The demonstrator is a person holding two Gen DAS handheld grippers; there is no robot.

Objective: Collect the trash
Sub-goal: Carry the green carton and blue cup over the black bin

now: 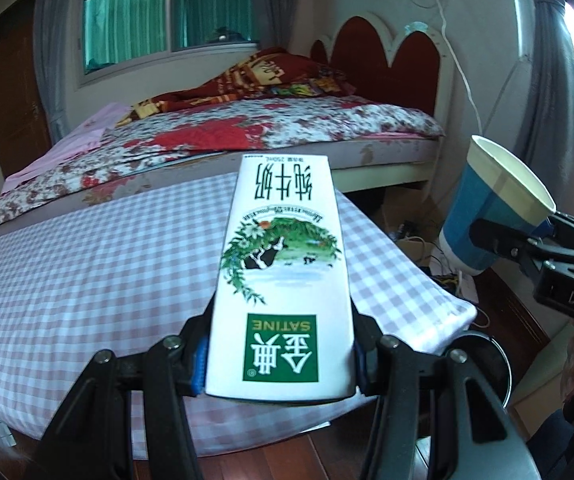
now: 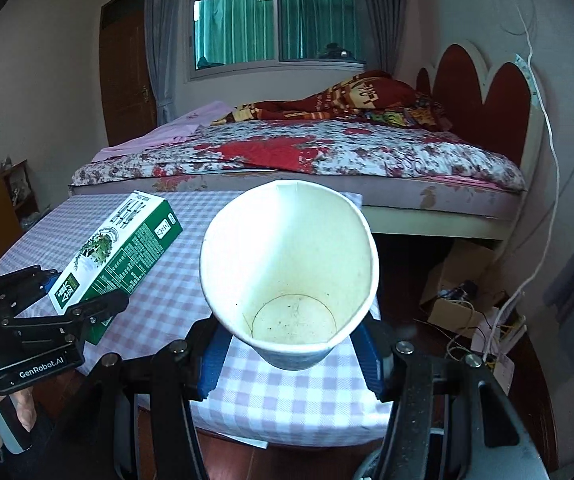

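Left wrist view puts the milk carton (image 1: 281,276) right before us, pinched at its near end by our left gripper (image 1: 281,360) and held above the checked tablecloth (image 1: 87,280), its white printed face up. Only the right wrist view shows us the carton's green side panel (image 2: 135,256). There our right gripper (image 2: 293,354) pinches the paper cup (image 2: 289,268) near its base, the mouth tilted toward the camera; inside we see only a stained bottom with a few dark specks. From the left we see instead the cup's blue outer wall (image 1: 483,216). Beyond the table lies a bed (image 2: 307,156) with a floral cover.
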